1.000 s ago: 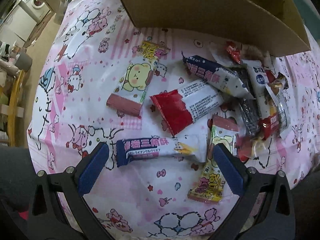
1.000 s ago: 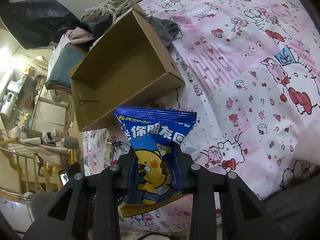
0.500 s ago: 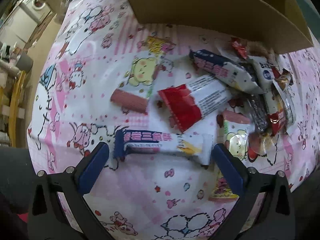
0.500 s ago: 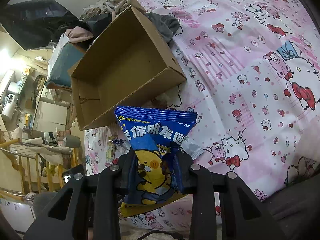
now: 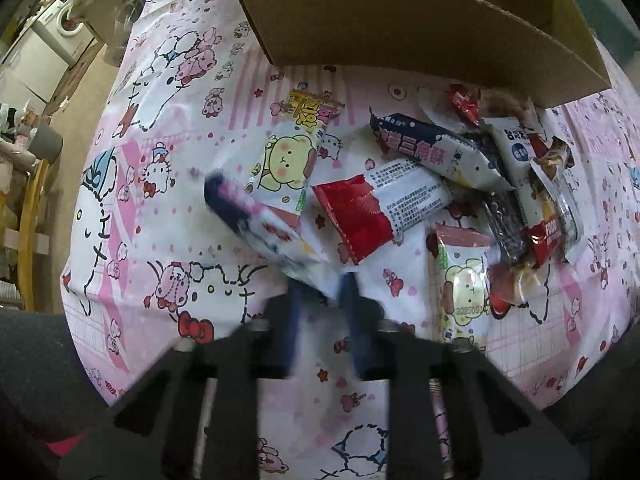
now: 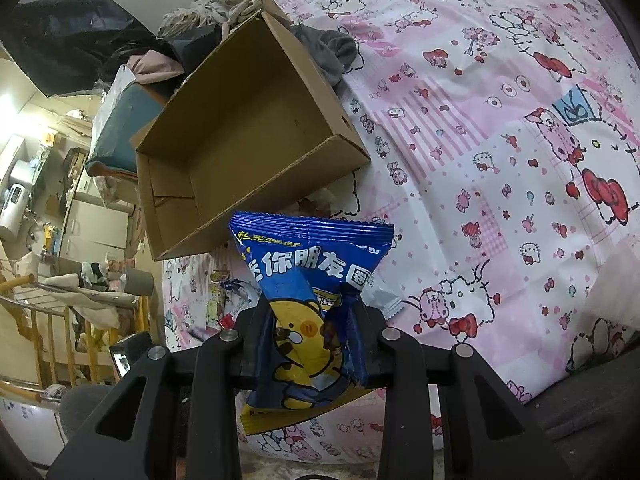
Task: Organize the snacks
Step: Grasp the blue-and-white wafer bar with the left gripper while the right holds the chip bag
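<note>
My left claw (image 5: 322,286) low in the frame, clamped on one end of a navy-and-white snack bar (image 5: 260,222) slanting toward centre left, my right claw (image 6: 310,312) pinching a blue snack bag (image 6: 310,276) at lower centre, open cardboard box (image 6: 256,120) upper left, loose snacks (image 5: 460,184) on the pink cartoon sheet (image 5: 168,128)

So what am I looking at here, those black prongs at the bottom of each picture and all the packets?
Each picture comes from a wide-angle camera mounted on a handheld gripper, one in each of a person's hands; no robot arm is involved. The black prongs are the jaws.

In the left wrist view, the left gripper has shut on the end of a navy and white snack bar, blurred. More wrapped snacks lie on the pink cartoon cloth, beside a cardboard box.

In the right wrist view, the right gripper pinches a blue snack bag in front of the same box, whose visible inside looks empty.
</note>
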